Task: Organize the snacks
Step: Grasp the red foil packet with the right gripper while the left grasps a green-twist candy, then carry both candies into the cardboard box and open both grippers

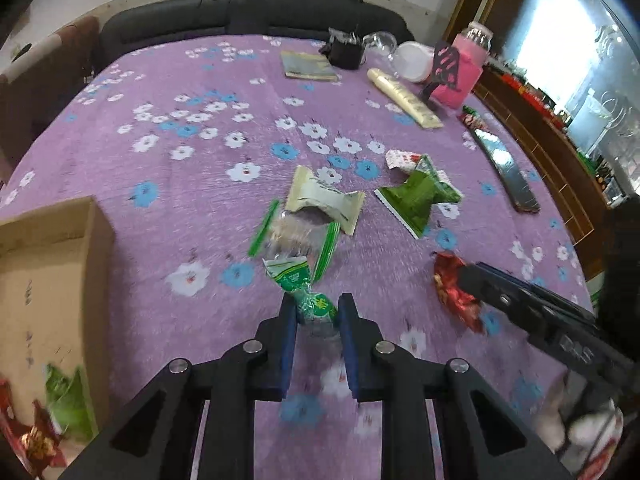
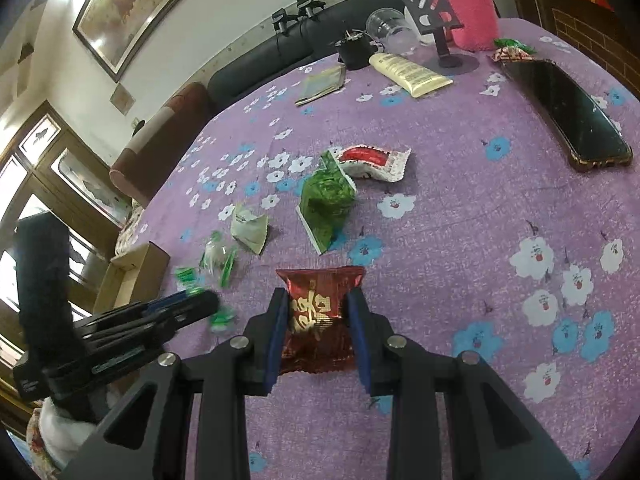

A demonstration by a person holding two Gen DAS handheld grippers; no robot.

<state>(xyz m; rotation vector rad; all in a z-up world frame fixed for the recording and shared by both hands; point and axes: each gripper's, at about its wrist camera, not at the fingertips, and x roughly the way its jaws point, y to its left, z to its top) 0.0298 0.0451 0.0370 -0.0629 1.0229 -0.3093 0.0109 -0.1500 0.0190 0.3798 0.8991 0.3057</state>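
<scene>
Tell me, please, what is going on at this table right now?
A person is sorting snacks with two handheld grippers. The left gripper is closed on a green-wrapped candy, and the right gripper clamps a red snack packet. A cardboard box at the left already holds some snacks. Several more packets lie loose on the purple floral tablecloth.

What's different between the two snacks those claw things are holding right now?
The left gripper pinches a small green twist-wrapped candy; the right gripper holds a red foil packet. The candy is narrow with a flared twisted end, while the packet is wide, flat and crinkled, with gold lettering. The candy fills only the fingertips; the packet spans the whole gap. Both are gripped over the purple flowered tablecloth.
</scene>
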